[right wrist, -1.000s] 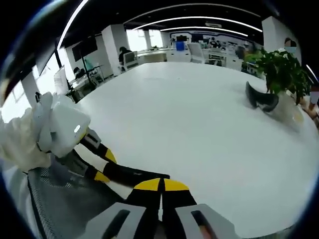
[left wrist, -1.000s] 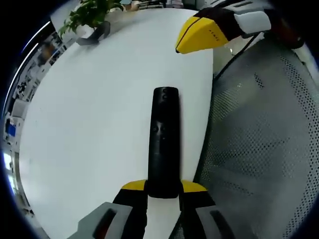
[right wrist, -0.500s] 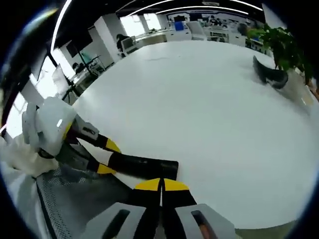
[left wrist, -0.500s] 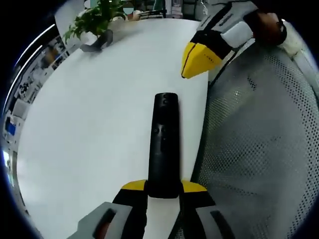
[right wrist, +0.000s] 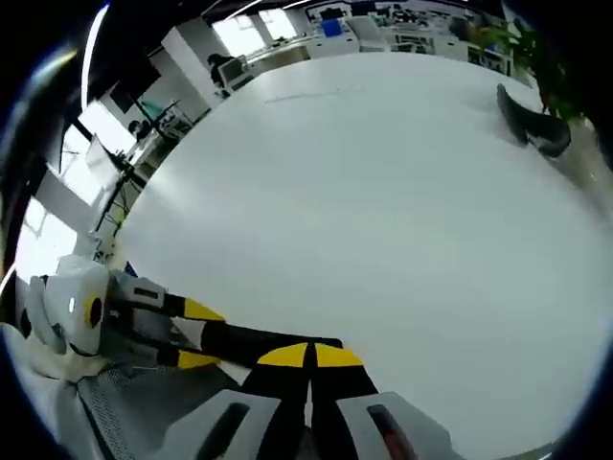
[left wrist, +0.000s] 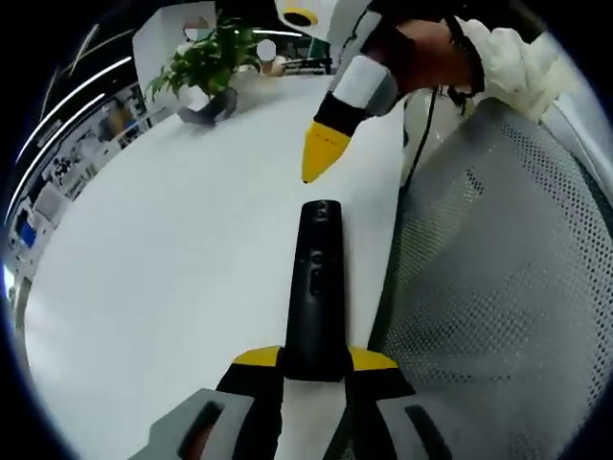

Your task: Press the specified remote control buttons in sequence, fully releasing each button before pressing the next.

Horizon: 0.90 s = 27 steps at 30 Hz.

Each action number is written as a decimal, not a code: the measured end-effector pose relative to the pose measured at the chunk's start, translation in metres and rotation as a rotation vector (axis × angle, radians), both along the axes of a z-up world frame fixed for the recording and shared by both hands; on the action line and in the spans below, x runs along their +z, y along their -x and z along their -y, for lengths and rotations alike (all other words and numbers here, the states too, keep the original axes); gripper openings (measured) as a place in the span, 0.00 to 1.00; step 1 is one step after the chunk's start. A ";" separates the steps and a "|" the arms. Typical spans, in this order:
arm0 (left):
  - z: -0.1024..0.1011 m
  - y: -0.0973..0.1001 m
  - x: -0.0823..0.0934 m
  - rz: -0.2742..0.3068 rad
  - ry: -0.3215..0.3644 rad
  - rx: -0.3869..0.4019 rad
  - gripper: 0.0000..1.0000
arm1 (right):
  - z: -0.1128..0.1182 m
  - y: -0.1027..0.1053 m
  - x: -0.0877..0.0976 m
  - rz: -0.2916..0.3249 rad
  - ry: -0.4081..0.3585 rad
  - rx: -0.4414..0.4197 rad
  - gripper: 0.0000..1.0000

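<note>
While your left claw (left wrist: 314, 359) pinched the black remote control (left wrist: 315, 287) at its near end over the white bench (left wrist: 172, 240), your right claw (left wrist: 321, 158), tips pressed together, hovered just above its far end. I'd have come straight down, then lifted fully clear.

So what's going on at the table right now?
A person is working with two handheld grippers over a white table. The left gripper is clamped on the near end of a black remote control, holding it out along the table edge. The right gripper, jaws closed, hangs pointed down just beyond the remote's far end, not touching it. A potted plant sits across the table.
</note>
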State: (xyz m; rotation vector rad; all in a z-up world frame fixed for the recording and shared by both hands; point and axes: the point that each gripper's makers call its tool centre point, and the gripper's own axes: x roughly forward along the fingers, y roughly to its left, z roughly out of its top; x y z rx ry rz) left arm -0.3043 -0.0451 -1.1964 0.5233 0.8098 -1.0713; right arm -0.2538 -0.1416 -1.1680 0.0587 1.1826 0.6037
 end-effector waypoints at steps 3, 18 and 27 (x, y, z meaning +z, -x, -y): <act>-0.001 0.000 0.000 0.019 0.046 0.039 0.24 | 0.011 -0.002 -0.006 0.024 0.019 -0.067 0.00; 0.002 0.000 0.001 0.030 0.065 0.015 0.25 | 0.003 0.005 -0.014 0.005 0.006 -0.021 0.00; 0.002 0.000 0.001 0.030 0.073 0.017 0.25 | 0.003 0.006 -0.017 0.020 0.055 0.015 0.00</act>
